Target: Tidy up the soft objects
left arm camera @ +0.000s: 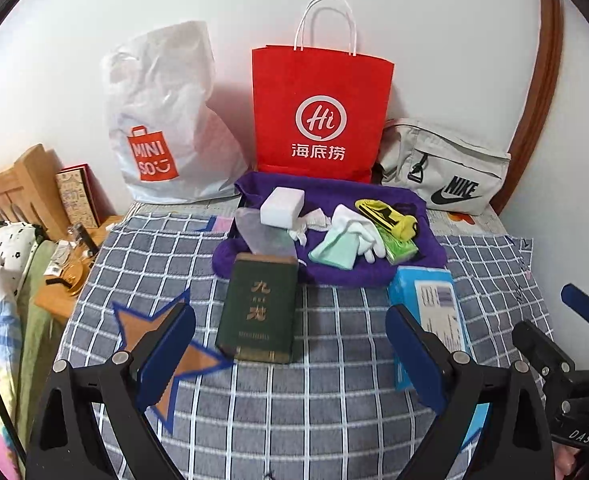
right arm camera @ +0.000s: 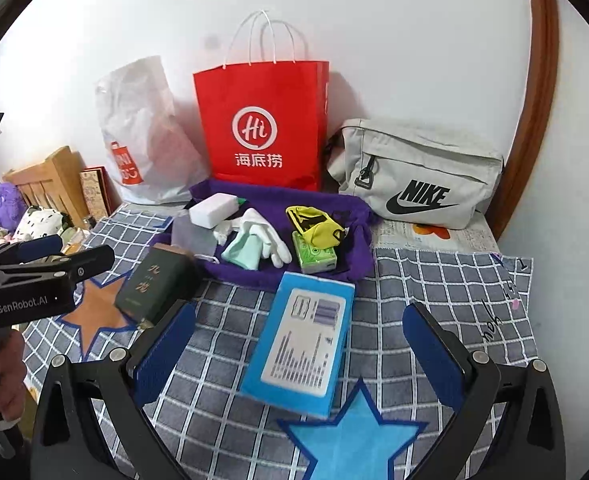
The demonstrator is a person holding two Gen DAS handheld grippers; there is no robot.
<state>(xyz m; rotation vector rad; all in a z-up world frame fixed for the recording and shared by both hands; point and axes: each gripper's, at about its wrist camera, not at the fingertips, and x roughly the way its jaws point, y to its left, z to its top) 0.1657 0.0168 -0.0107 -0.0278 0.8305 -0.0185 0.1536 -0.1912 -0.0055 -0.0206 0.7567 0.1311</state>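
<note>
both my tongs, left and right, gape wide, holding nothing. soft stuff, white glove and yellow cloth, sits on purple towel ahead, past green box.

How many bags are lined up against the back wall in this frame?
3. The white Miniso plastic bag is at the left, the red paper bag stands in the middle, and the grey Nike pouch lies at the right. None looks hidden.

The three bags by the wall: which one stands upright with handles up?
The red paper bag in the middle. The white Miniso plastic bag slumps on its left, and the grey Nike bag lies low on its right.
</note>
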